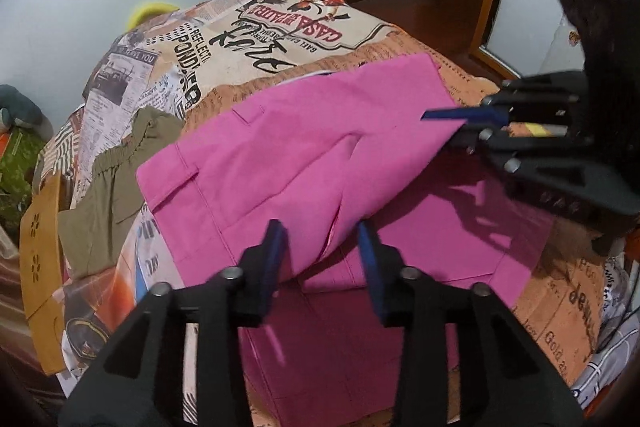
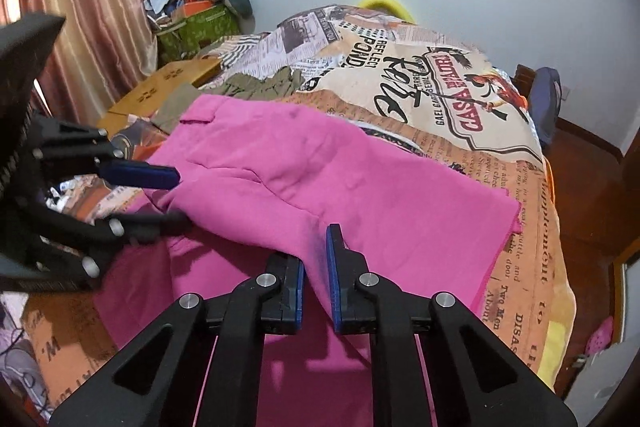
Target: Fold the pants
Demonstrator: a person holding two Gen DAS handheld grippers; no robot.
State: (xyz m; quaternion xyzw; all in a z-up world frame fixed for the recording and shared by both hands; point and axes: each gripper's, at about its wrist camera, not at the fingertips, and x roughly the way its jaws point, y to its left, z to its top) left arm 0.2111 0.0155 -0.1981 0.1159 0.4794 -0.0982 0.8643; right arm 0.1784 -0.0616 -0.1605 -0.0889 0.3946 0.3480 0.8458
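Right gripper pinches the pink pants' lifted fold edge; left gripper is spread, fabric between its pads (unclamped). Pants lie on the printed bedspread, long axis running across both grippers.

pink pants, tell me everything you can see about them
The pink pants are a plain matte woven cloth with a belt loop and stitched seams. They lie on a newspaper-print bedspread, partly folded, one layer lifted over another. The right tongs are shut on a raised fold; the left tongs straddle another fold, not pressing. Olive-green clothing lies beside the waistband end.
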